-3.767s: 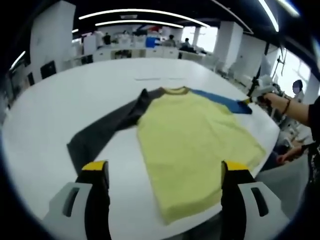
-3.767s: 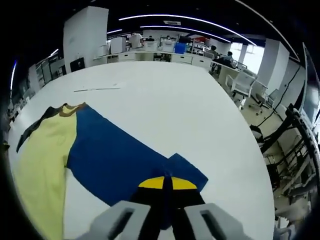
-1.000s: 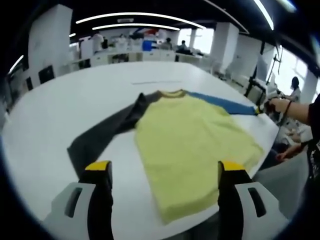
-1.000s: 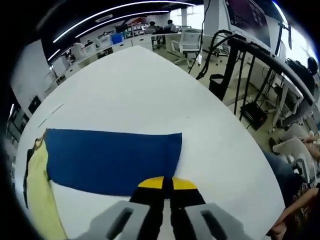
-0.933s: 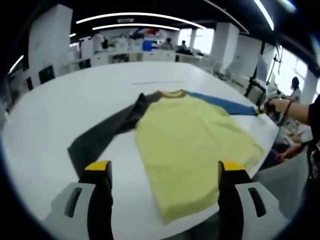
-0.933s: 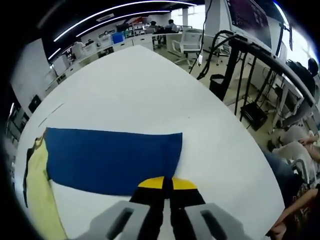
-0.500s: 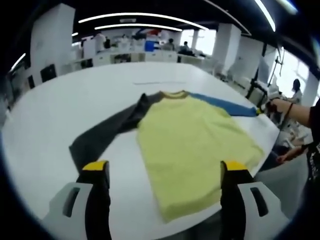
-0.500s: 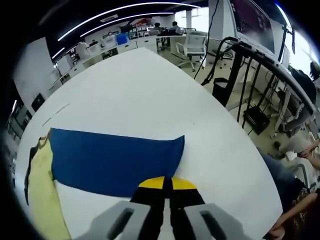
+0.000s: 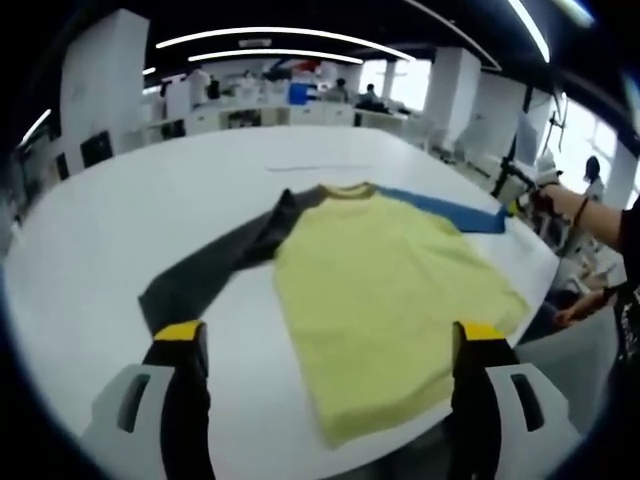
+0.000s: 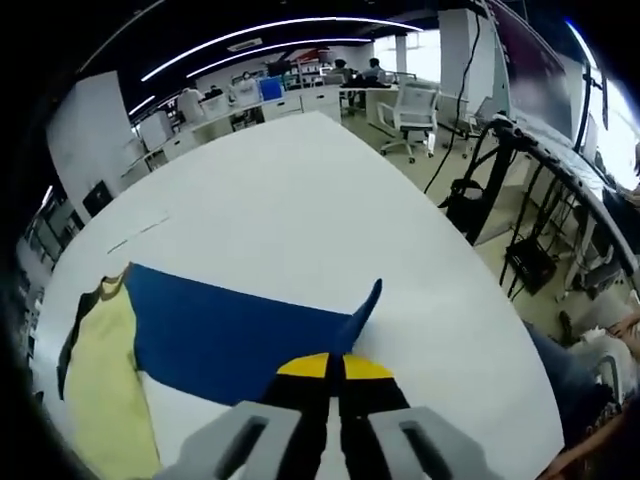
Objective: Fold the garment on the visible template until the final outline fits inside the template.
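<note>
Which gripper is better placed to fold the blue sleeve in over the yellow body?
Right. The right gripper is shut on the blue sleeve; the left gripper is open, short of the shirt.

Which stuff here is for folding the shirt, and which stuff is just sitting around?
For the job:
- shirt, with blue sleeve and dark sleeve
- right gripper, shut on the blue sleeve
- left gripper, open
- white table

Just around:
- office chair
- far desks

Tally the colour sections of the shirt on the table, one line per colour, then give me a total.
Yellow body: 1
Dark grey sleeve: 1
Blue sleeve: 1
Total: 3
</note>
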Demonstrator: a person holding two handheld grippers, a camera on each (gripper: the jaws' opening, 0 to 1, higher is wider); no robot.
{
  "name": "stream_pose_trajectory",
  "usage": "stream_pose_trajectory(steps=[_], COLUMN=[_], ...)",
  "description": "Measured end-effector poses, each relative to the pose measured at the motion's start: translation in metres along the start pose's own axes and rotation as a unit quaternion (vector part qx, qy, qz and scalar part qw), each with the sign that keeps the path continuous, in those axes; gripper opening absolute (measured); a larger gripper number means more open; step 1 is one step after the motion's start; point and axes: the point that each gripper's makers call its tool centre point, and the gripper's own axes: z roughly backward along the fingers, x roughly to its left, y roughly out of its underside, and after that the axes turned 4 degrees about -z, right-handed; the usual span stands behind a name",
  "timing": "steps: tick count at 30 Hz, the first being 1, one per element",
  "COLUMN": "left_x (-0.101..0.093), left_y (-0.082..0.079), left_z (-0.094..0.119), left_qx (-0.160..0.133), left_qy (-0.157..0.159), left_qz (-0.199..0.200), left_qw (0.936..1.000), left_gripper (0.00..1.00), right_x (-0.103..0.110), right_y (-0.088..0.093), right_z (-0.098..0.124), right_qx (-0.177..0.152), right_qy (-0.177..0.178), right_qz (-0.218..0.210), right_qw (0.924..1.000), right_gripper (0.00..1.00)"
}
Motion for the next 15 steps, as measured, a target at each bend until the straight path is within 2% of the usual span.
stream_pose_trajectory(steps=[15], left_x=[0.002], left_y=[0.0], left_z=[0.001], left_qx=[0.0], left_qy=[-0.001], left_qz=[0.002], left_qw=[1.0], left_gripper=[0.99], right_x=[0.053], right_y=[-0.016], right_z=[-0.004], right_qx=[-0.012], right_qy=[-0.049], right_qz=[0.03], right_qw=[0.9983], right_gripper=[0.0])
